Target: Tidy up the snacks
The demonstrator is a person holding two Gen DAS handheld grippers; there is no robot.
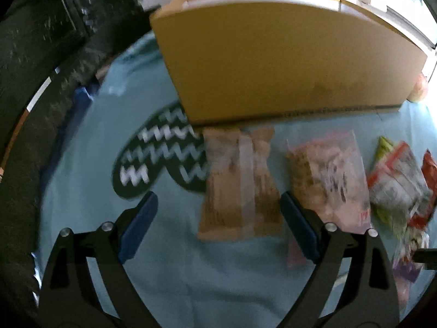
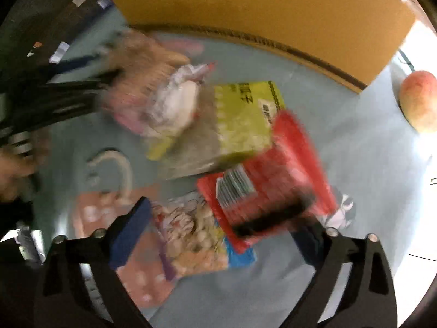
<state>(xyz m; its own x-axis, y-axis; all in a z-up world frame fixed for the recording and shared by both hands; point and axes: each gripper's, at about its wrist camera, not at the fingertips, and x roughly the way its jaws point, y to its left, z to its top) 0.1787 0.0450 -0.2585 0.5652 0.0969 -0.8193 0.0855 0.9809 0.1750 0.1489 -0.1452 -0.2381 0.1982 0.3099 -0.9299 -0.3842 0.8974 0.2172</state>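
My left gripper point(image 1: 218, 227) hangs open over a light blue cloth point(image 1: 109, 125). A brown snack packet point(image 1: 240, 188) lies flat between its blue pads point(image 1: 139, 227), untouched. To the right lie a clear pinkish snack bag point(image 1: 327, 180) and a red-and-white packet point(image 1: 396, 180). My right gripper point(image 2: 218, 235) is open above a blurred pile. In that pile are a red packet point(image 2: 273, 177), a yellow-green packet point(image 2: 245, 120), a white packet point(image 2: 177, 101), a packet of round snacks point(image 2: 191, 240) and an orange-pink packet point(image 2: 136, 259). The red packet sits between the fingers, and no pad presses on it.
A tall cardboard box point(image 1: 273, 63) stands just behind the snacks, also seen as the cardboard box point(image 2: 259, 8) at the top. A peach-coloured fruit point(image 2: 418, 101) lies at the right. The left gripper point(image 2: 112, 63) and a hand point(image 2: 13, 169) show blurred at the left. A dark zigzag patch point(image 1: 164, 158) marks the cloth.
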